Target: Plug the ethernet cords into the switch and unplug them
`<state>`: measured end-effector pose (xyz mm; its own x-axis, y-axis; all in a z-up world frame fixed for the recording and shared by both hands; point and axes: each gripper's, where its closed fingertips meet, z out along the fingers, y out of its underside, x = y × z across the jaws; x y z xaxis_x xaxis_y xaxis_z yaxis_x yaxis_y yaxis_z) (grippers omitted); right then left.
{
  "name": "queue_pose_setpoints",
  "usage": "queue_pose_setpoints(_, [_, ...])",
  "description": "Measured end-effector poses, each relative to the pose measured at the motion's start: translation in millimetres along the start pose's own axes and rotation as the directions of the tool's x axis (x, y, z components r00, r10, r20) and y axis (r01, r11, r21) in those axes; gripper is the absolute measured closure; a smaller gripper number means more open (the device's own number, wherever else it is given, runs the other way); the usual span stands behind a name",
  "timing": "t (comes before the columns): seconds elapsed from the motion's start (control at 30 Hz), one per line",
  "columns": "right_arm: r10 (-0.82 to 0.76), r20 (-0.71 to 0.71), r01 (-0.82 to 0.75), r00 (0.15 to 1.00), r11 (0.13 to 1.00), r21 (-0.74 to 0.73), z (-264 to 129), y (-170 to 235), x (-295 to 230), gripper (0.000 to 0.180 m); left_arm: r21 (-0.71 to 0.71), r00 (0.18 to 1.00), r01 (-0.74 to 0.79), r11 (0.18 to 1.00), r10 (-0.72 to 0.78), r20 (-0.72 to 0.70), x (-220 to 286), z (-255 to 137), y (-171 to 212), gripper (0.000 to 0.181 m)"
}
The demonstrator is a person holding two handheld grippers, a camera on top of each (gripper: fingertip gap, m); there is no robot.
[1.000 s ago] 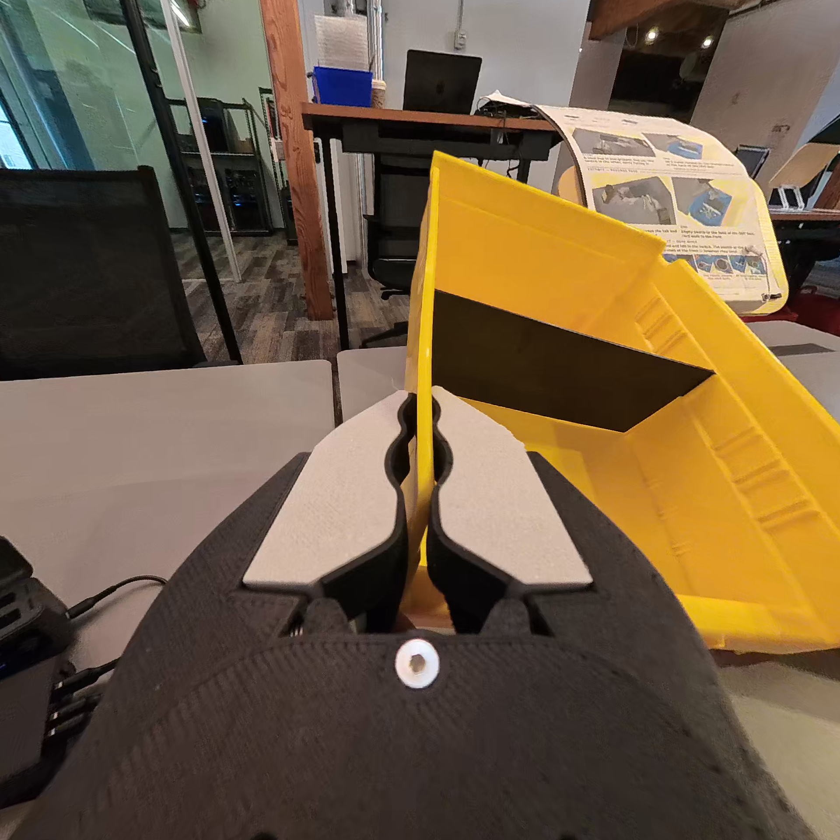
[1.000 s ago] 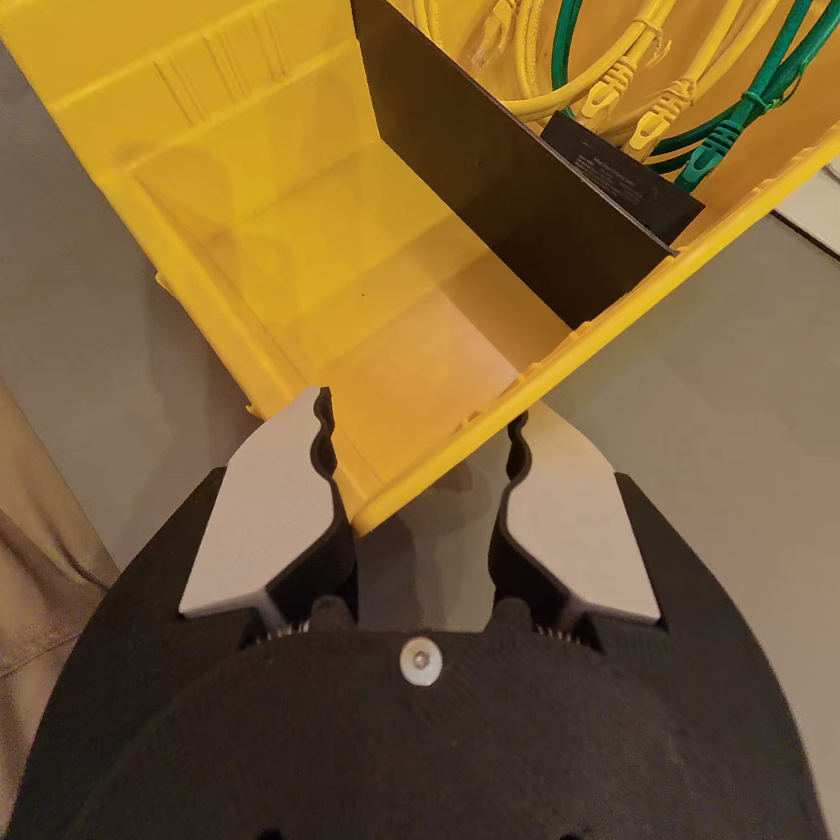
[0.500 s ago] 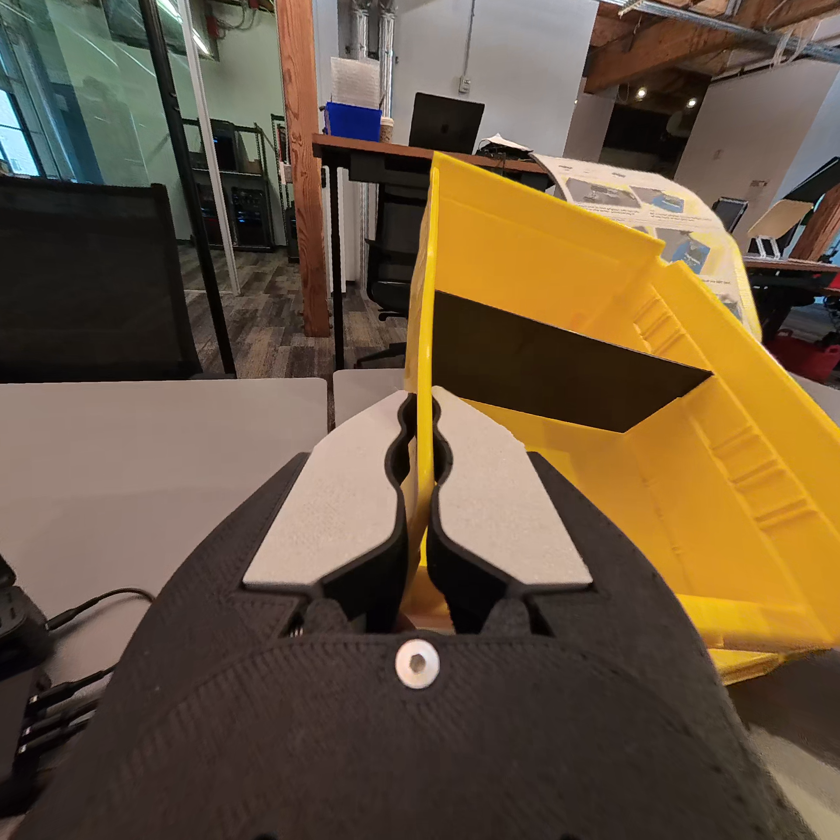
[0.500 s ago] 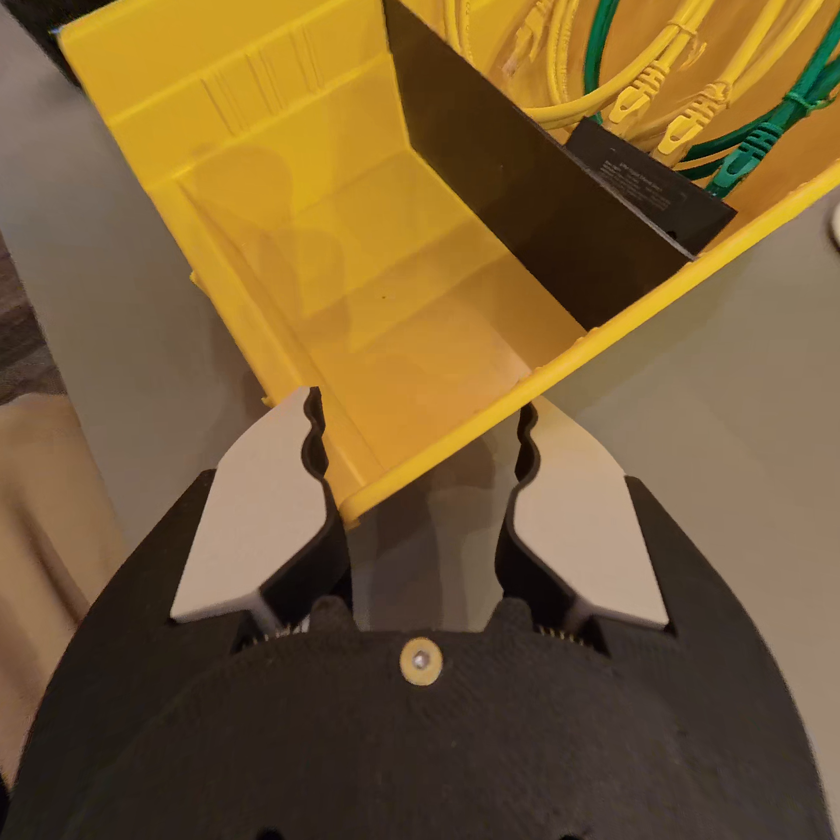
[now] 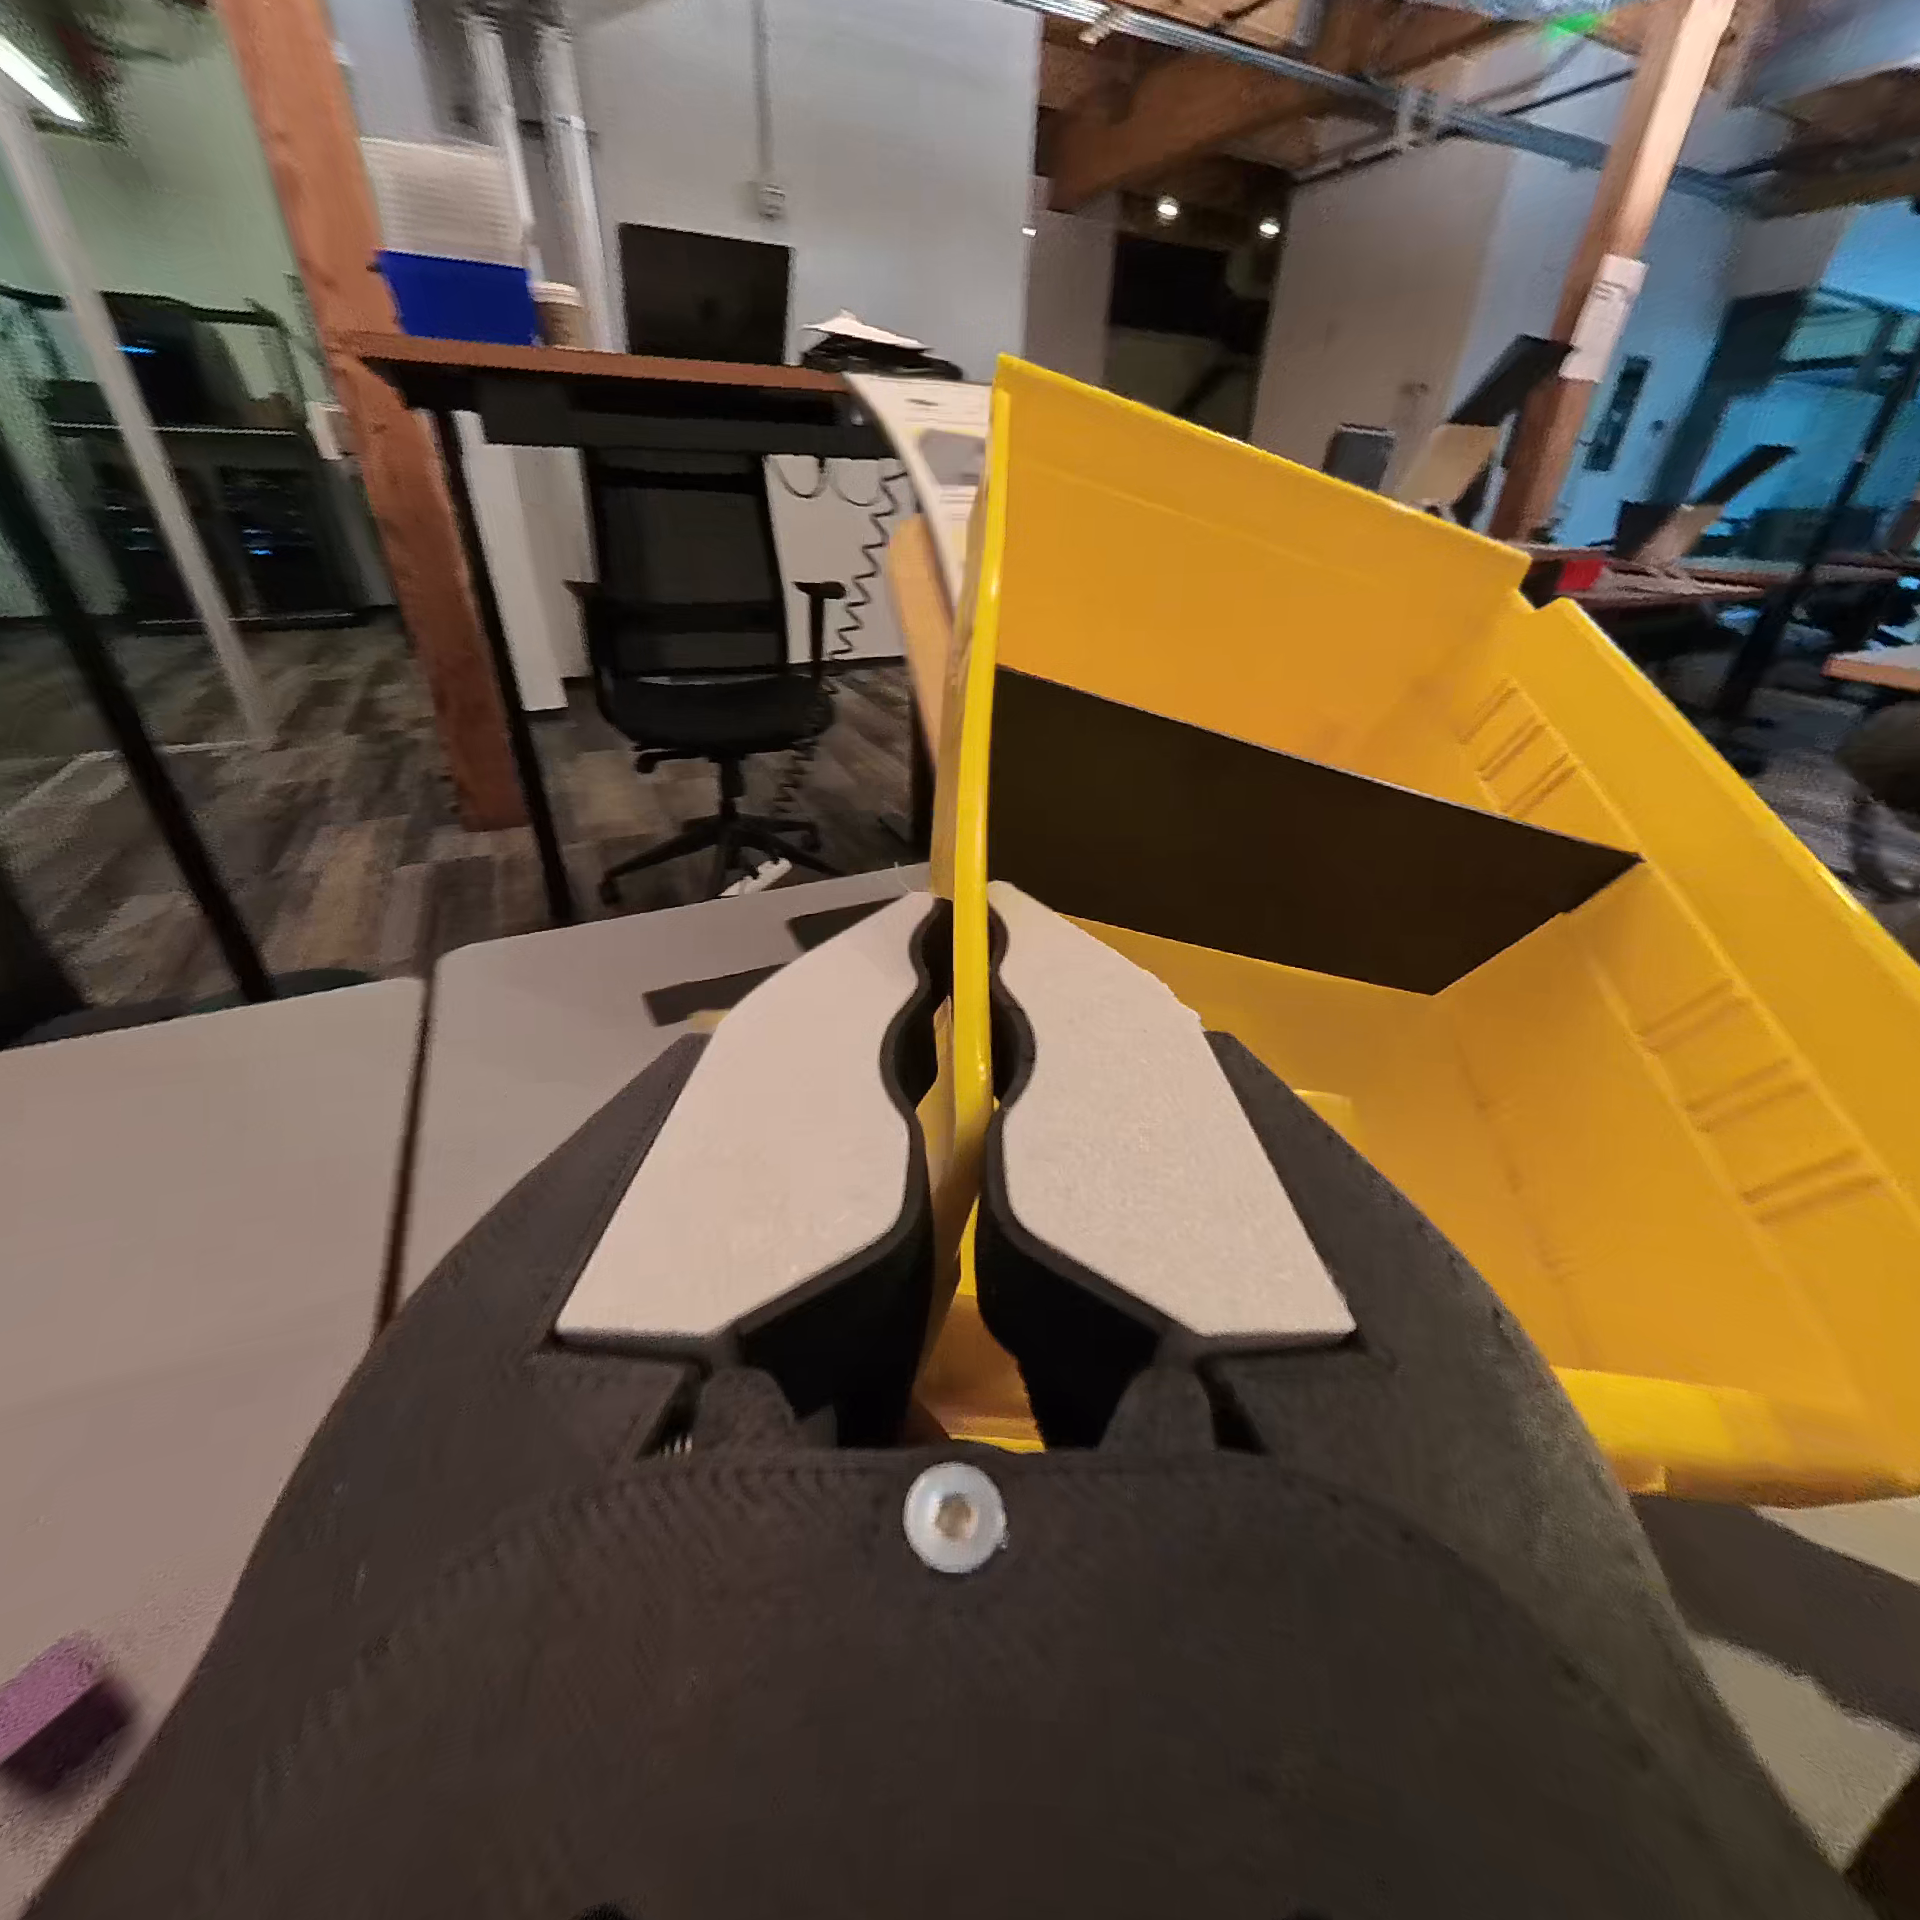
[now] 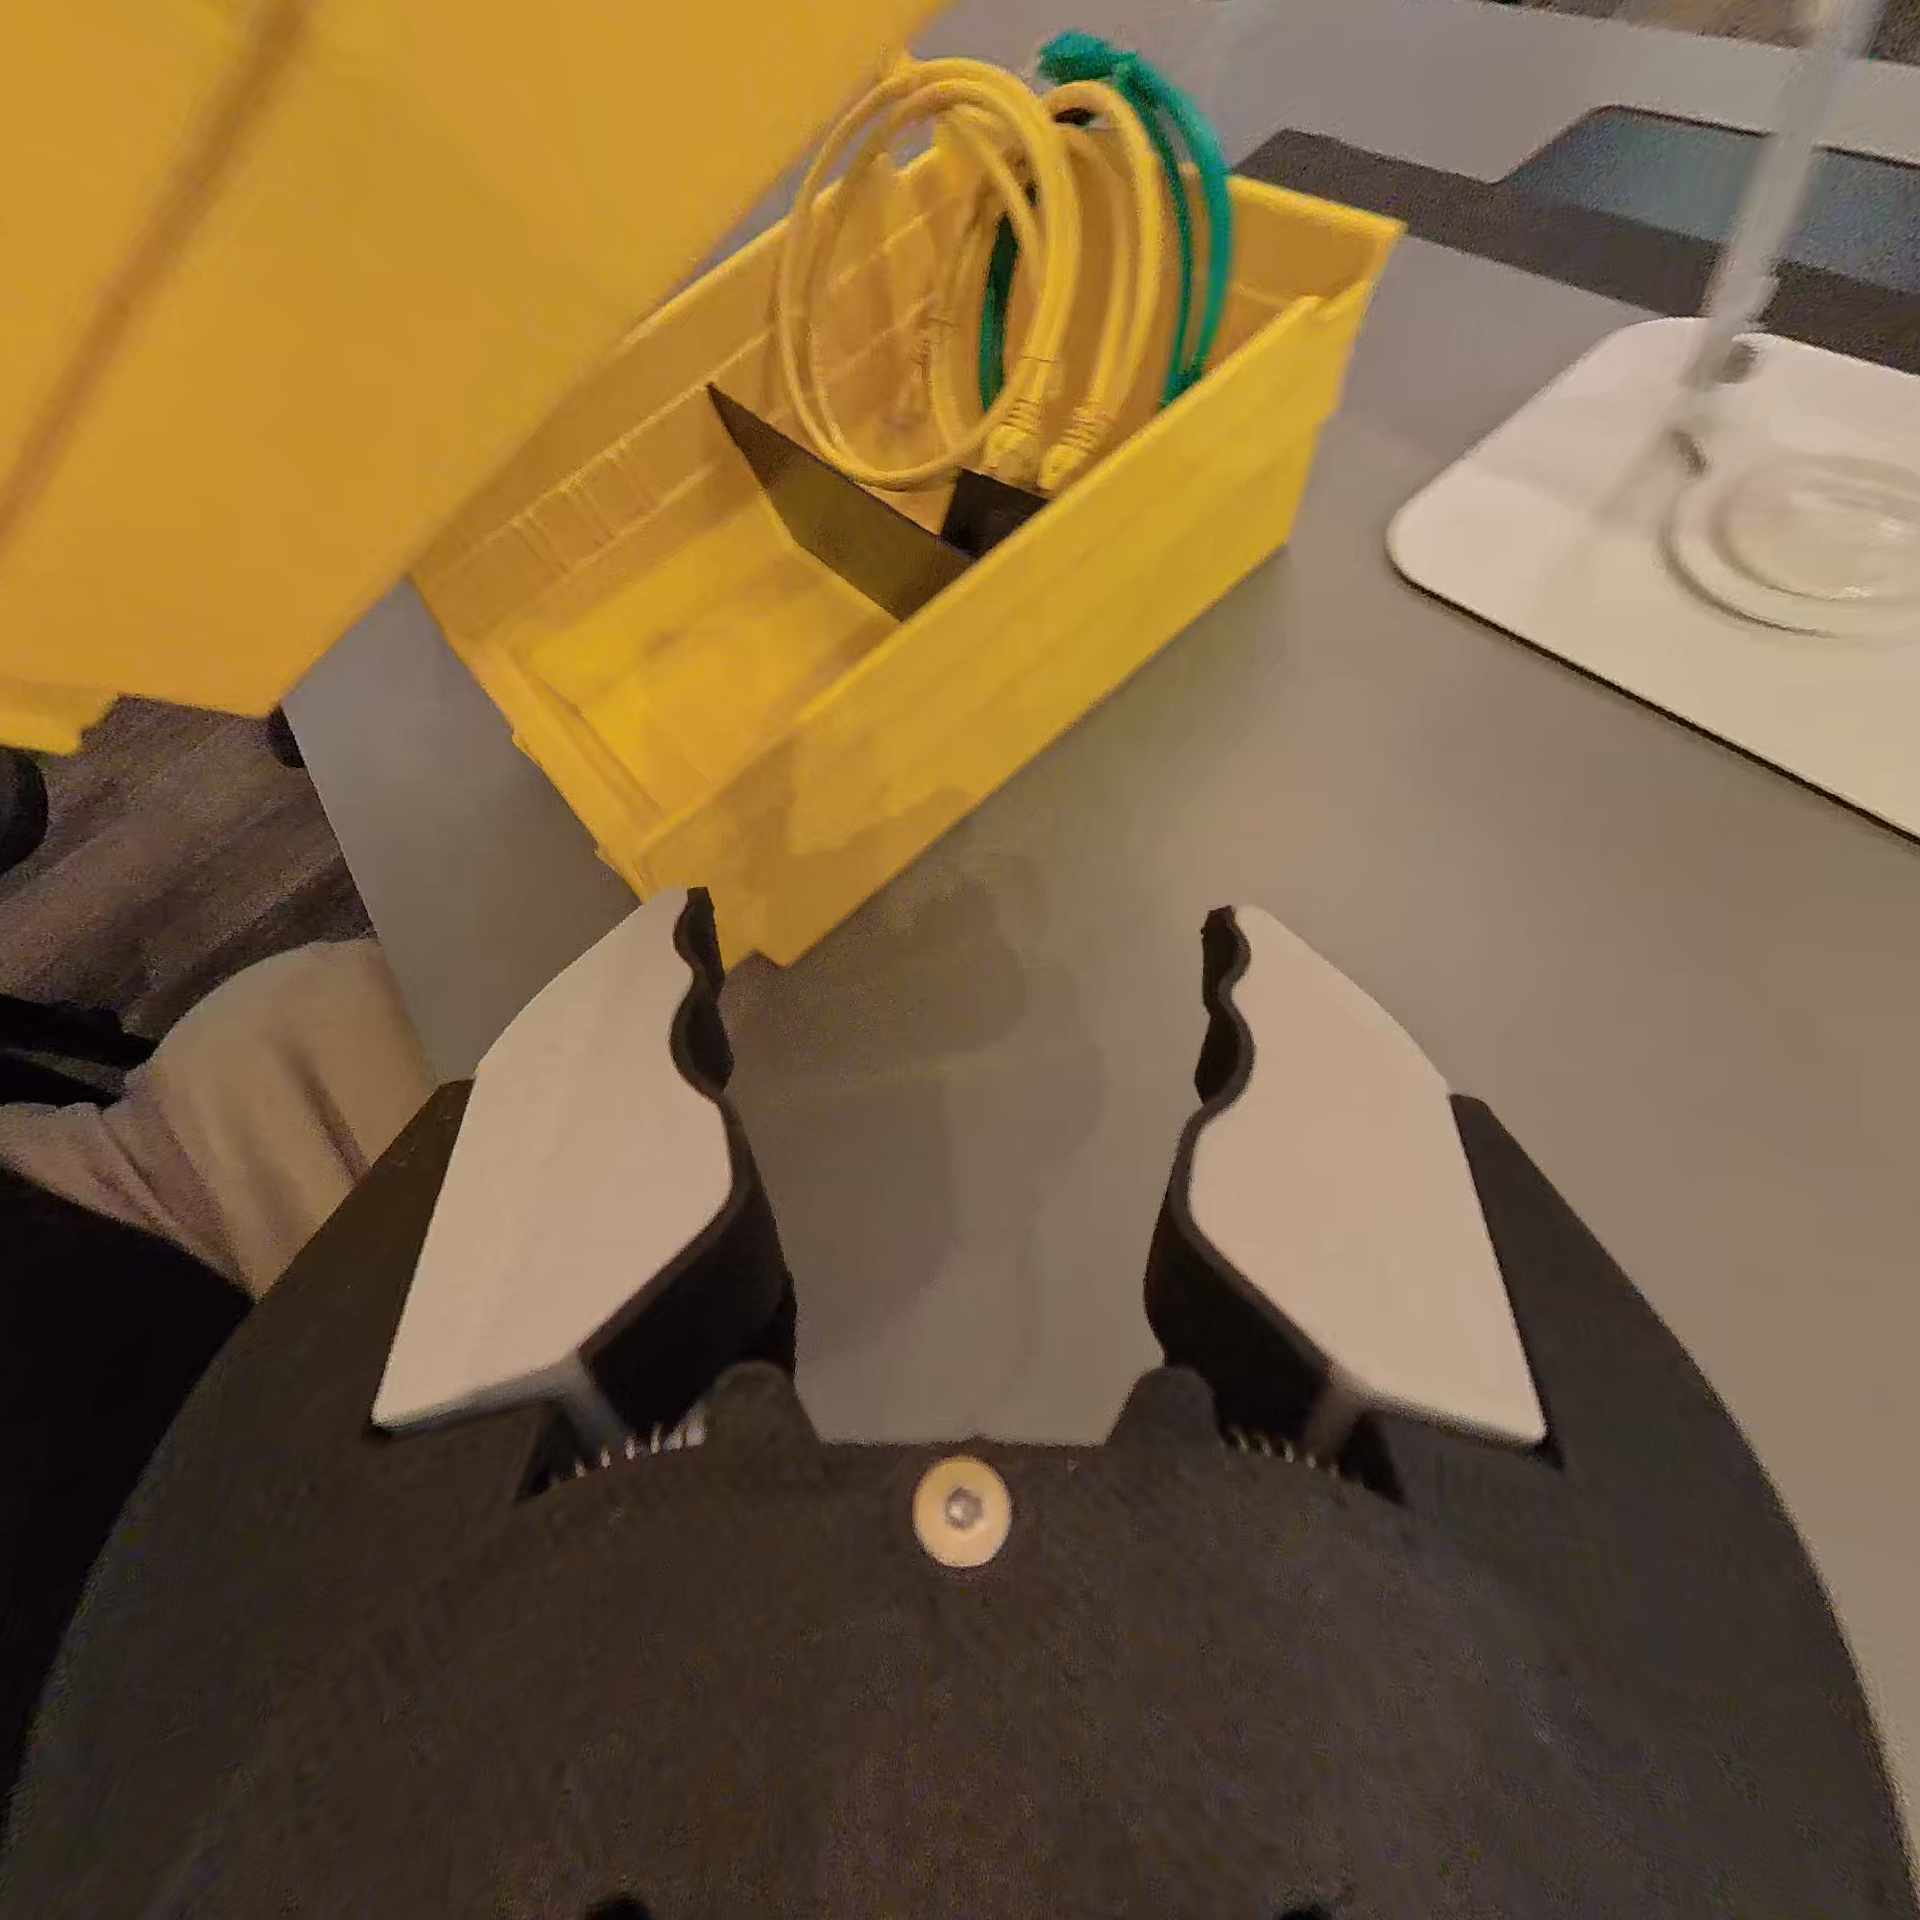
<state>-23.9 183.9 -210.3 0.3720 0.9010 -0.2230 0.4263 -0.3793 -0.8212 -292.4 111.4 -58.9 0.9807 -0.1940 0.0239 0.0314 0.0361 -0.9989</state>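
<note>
My left gripper [image 5: 966, 925] is shut on the side wall of an empty yellow bin [image 5: 1351, 582] with a black divider [image 5: 1247, 831], holding it tilted above the grey table. This lifted bin fills the upper left of the right wrist view [image 6: 364, 312]. A second yellow bin [image 6: 987, 665] sits on the table. Its far compartment holds coiled yellow ethernet cords [image 6: 935, 260], a green cord [image 6: 1195, 208] and the black switch [image 6: 987, 509] behind a black divider [image 6: 831, 520]. My right gripper [image 6: 956, 914] is open and empty, just short of that bin's near corner.
A white mat [image 6: 1558, 540] with a clear glass vessel [image 6: 1808, 530] lies right of the bin on the grey table [image 6: 1351, 831]. A person's beige clothing [image 6: 208, 1091] is at the left. A purple block [image 5: 62, 1704] lies near the table's edge. An office chair [image 5: 717, 665] stands beyond. My hands' fingertips stand some 35 cm from each other. My right tips are about 55 cm from the purple block [image 5: 62, 1704], my left tips only 40 cm.
The left gripper has raised and swung its bin away. The right gripper has backed off the bin with the cords and opened wider; that bin now lies farther off.
</note>
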Motion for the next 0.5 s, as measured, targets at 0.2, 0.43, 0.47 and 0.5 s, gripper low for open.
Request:
queue_pose_setpoints(0.2, [0.087,-0.102,-0.066,0.991,0.978,0.196,-101,6,40,0.092,-0.035,0.989,-0.001,0.999,-0.004,-0.145,91,48,4,0.179])
queue_pose_setpoints(0.43, [0.218,-0.098,-0.169,0.971,0.915,0.366,-196,32,53,0.078,-0.112,0.957,0.002,0.994,-0.034,-0.287,199,102,35,0.179])
queue_pose_setpoints(0.47, [0.224,-0.107,-0.168,0.969,0.909,0.383,-206,35,52,0.079,-0.132,0.954,-0.004,0.991,-0.036,-0.299,212,109,44,0.179])
queue_pose_setpoints(0.5, [0.240,-0.105,-0.181,0.965,0.899,0.399,-215,39,52,0.079,-0.142,0.951,-0.032,0.989,-0.013,-0.310,224,116,53,0.179])
